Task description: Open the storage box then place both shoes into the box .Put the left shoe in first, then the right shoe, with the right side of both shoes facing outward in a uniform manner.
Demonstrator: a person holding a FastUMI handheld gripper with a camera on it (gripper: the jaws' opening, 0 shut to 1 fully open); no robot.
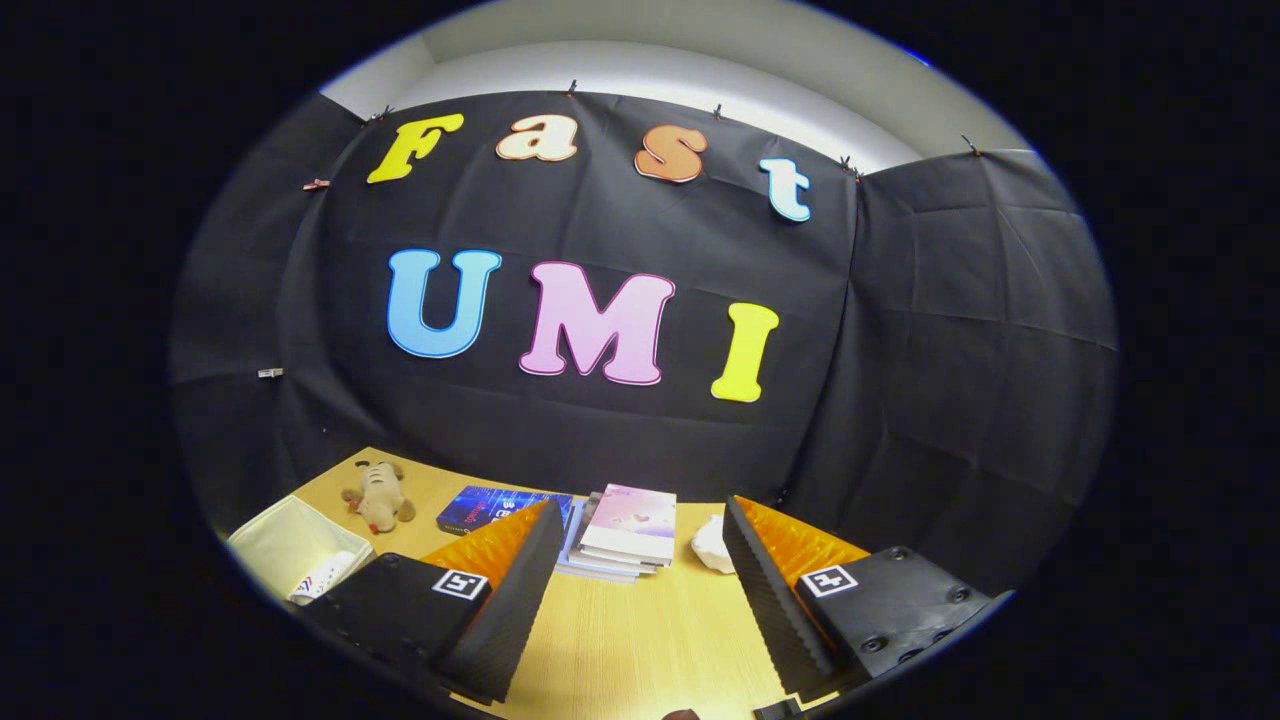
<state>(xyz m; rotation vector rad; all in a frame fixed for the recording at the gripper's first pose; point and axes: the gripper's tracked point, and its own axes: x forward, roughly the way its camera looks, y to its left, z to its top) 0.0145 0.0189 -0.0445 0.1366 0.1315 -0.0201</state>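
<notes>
My gripper (640, 520) is raised above the wooden table (620, 640) and stands open, with nothing between its fingers. To the left of the left finger stands a cream fabric storage box (285, 545) with its top open. Something white with red and blue stripes (325, 578) lies inside the box at its near corner; I cannot tell what it is. Most of the table's near part is hidden below the fingers.
A stack of books (625, 535) lies on the table beyond the fingers, with a dark blue book (490, 507) to its left. A small plush toy (380, 497) sits near the box. A white crumpled object (712, 545) rests by the right finger.
</notes>
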